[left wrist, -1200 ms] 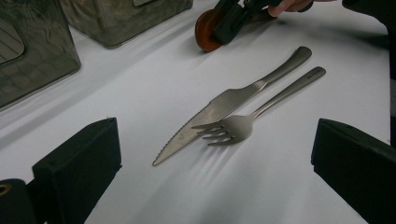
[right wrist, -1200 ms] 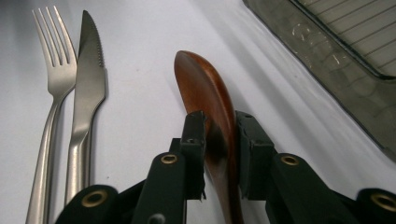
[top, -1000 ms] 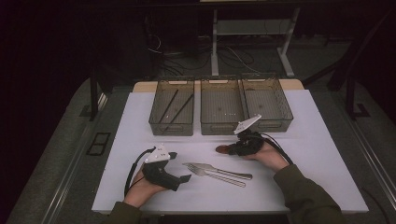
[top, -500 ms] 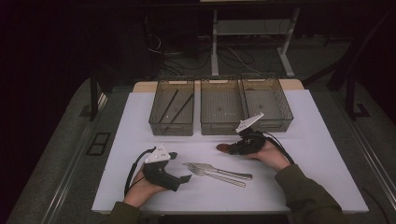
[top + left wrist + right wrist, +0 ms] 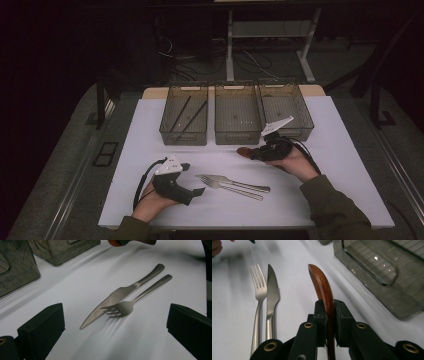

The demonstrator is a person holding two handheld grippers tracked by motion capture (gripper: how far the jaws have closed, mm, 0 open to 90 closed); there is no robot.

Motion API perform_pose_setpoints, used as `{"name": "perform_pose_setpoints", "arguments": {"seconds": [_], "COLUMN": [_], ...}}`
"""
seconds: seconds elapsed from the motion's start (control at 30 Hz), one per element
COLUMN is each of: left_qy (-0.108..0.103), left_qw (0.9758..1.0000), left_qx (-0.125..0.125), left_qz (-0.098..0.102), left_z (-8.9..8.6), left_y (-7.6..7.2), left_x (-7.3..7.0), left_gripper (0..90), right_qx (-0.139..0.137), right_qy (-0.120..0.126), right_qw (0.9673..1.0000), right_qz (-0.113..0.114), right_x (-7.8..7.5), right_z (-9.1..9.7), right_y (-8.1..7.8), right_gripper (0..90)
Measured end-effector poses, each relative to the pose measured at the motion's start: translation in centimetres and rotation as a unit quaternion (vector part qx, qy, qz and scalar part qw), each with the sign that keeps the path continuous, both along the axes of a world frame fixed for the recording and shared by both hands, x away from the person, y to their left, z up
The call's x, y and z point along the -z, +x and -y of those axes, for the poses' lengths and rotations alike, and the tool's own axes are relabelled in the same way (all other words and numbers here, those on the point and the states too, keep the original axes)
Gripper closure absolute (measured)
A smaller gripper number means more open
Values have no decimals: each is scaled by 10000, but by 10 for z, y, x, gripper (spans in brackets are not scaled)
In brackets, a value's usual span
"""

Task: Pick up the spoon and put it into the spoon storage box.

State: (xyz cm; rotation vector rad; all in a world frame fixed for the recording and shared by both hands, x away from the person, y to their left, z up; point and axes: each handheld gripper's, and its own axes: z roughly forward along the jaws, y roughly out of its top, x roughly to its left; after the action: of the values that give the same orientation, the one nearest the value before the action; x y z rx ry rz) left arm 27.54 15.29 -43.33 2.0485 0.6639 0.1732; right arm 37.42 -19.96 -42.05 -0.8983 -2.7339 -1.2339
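The wooden spoon [image 5: 322,287] was clamped edge-on in the closed right gripper [image 5: 261,152], held just above the mat before the middle bin [image 5: 237,131]; it was best carried level and lowered well inside a bin. The left gripper [image 5: 192,180] stood wide open, empty, facing fork [image 5: 125,307] and knife [image 5: 117,298]. The left bin [image 5: 184,136] held two dark sticks – the right bin [image 5: 295,131] appeared empty.

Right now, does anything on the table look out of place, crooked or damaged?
Nothing looks damaged or spilled. The fork and knife lie side by side on the white table, touching near the tines. The three bins stand in a neat row. The right claw is clamped on a brown wooden utensil, held on edge.
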Motion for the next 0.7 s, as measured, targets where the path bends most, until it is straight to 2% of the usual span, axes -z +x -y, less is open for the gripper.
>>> {"name": "perform_pose_setpoints", "arguments": {"seconds": [0.27, 0.7], "left_qy": [39, -46], "left_qw": [10000, 10000], "left_qx": [-32, -39], "left_qz": [11, 6], "left_z": [0, 1], "left_y": [0, 0], "left_x": [0, -2], "left_gripper": [7, 7], "right_qx": [143, 259], "right_qy": [112, 280], "right_qw": [9998, 9989], "right_qz": [103, 287], "right_x": [-14, -35], "right_z": [7, 5], "right_y": [2, 12], "right_gripper": [803, 803]}}
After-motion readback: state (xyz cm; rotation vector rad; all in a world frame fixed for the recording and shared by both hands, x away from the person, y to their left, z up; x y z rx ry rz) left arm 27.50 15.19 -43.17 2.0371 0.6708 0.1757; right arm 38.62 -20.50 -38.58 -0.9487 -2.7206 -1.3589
